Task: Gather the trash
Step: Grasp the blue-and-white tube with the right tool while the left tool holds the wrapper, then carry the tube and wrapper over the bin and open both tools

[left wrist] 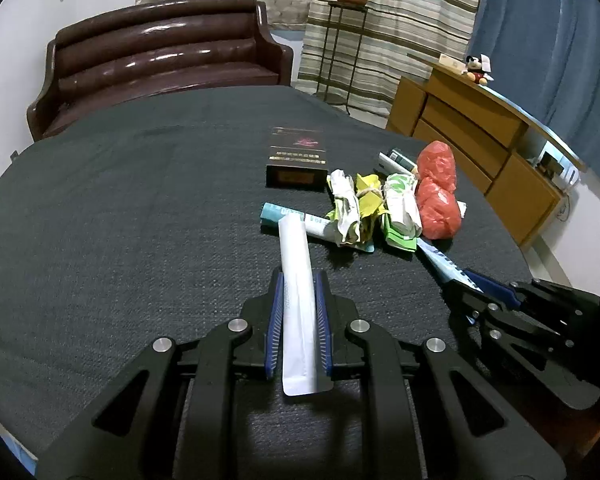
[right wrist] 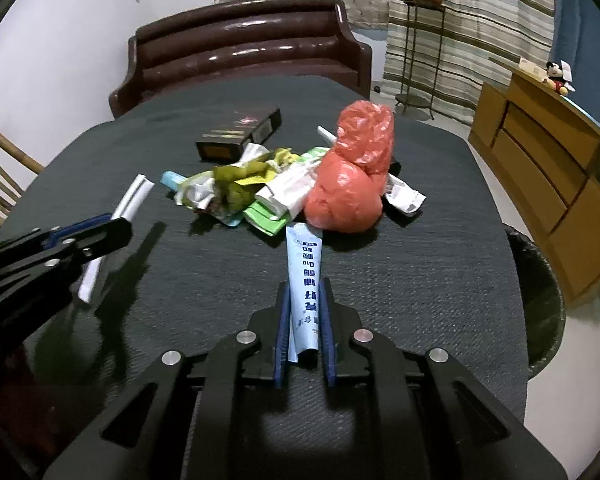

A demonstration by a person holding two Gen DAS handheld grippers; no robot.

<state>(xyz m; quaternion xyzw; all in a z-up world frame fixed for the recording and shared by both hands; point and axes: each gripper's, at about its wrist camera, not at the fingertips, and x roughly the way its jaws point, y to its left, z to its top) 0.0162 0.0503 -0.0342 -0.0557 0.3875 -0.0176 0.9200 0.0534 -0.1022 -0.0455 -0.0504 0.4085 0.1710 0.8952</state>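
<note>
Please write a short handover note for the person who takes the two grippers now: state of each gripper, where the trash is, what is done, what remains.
Left gripper: shut on the white sachet.
Right gripper: shut on the light-blue tube.
On the dark table: red plastic bag, crumpled green and yellow wrappers, dark box, in one pile.
Bin stands beside the table, on the right in the right wrist view.
Done: two items gripped. Left: drop both in the bin, then collect the pile.

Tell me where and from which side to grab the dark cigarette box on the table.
Grip the dark cigarette box across its long narrow sides, coming from above. It lies flat on the table, apart from the trash pile, with both long sides free.
</note>
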